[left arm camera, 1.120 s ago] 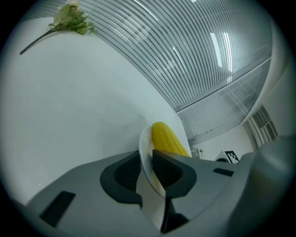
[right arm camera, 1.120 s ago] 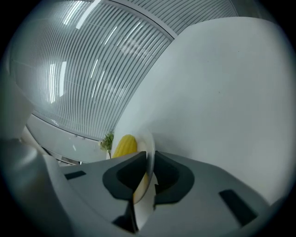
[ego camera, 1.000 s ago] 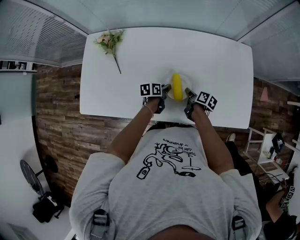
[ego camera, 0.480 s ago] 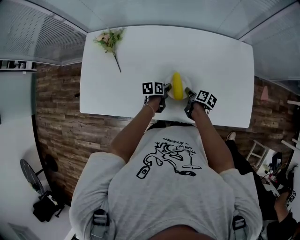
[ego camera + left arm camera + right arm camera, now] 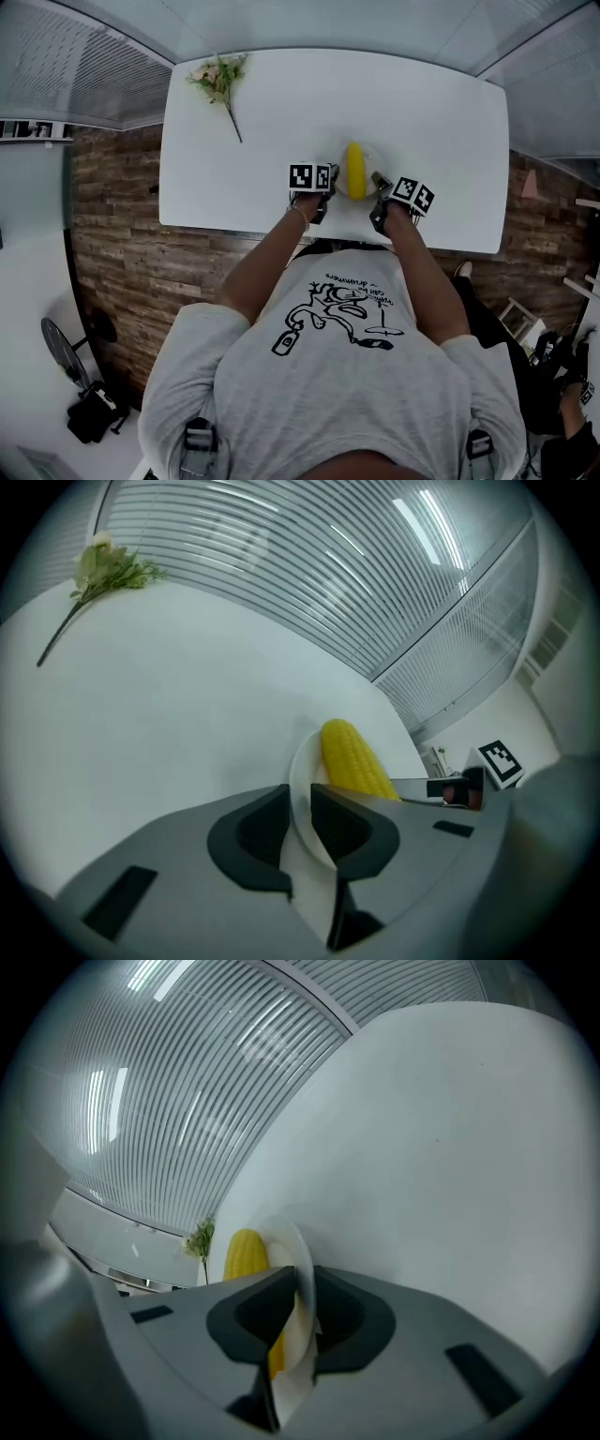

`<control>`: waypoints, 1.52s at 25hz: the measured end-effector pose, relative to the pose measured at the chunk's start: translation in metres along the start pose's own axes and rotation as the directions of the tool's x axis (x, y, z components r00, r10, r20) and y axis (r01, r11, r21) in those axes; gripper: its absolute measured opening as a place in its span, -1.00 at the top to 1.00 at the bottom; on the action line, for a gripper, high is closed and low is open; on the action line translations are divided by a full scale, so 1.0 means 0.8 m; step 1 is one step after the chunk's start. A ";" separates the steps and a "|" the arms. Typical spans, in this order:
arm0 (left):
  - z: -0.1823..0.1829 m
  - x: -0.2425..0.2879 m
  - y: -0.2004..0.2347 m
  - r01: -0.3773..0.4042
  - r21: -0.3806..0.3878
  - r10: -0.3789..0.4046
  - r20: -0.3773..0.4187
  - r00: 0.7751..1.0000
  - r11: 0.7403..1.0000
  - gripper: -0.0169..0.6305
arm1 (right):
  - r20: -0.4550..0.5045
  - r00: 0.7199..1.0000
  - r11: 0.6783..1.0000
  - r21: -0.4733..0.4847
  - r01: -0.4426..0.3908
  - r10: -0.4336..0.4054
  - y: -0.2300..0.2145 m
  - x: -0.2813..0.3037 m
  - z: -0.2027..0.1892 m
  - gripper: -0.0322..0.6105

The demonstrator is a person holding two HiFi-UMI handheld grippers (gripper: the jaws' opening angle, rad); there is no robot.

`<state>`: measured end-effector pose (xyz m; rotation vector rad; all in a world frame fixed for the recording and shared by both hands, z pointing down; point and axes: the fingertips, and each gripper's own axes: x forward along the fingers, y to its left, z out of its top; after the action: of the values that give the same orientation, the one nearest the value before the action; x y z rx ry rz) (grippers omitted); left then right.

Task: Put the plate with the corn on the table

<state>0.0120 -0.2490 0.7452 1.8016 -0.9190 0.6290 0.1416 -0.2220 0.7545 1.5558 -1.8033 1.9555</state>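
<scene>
A small white plate [image 5: 368,156] carrying a yellow corn cob [image 5: 355,171] is low over the white table [image 5: 431,103], near its front edge; whether it touches I cannot tell. My left gripper [image 5: 333,178] is shut on the plate's left rim. In the left gripper view the rim [image 5: 302,778] runs between the pads of that gripper [image 5: 298,810], with the corn [image 5: 352,759] just beyond. My right gripper [image 5: 377,183] holds the opposite rim. Its jaws are closing, and in the right gripper view the plate [image 5: 291,1243] sits between the pads of this gripper [image 5: 302,1309], with the corn [image 5: 246,1252] to the left.
A sprig of flowers [image 5: 221,81] lies at the table's far left corner, also seen as a flower sprig [image 5: 105,570] in the left gripper view. A wood-patterned floor surrounds the table, and a dark bag [image 5: 91,414] sits on it at lower left.
Both grippers and the plate with the corn have shifted slightly farther from the table's front edge and a little right. Both grips on the rim look the same.
</scene>
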 end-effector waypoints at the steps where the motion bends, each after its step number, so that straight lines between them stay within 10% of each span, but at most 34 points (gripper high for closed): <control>1: 0.000 0.000 0.000 -0.004 0.003 0.004 0.000 1.000 1.000 0.69 | -0.003 1.000 1.000 -0.010 0.006 -0.006 0.000 0.000 0.000 0.69; 15: -0.002 0.000 0.007 -0.035 0.034 0.036 -0.014 0.999 0.999 0.73 | -0.054 0.991 0.945 -0.312 0.096 -0.119 0.003 0.002 -0.007 0.56; 38: 0.001 -0.006 0.007 -0.040 0.023 0.040 0.013 0.999 0.999 0.72 | -0.044 0.990 0.935 -0.336 0.113 -0.135 -0.012 -0.014 0.002 0.53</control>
<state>0.0046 -0.2497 0.7440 1.8138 -0.9622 0.6566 0.1539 -0.2137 0.7533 1.4372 -1.8403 1.5303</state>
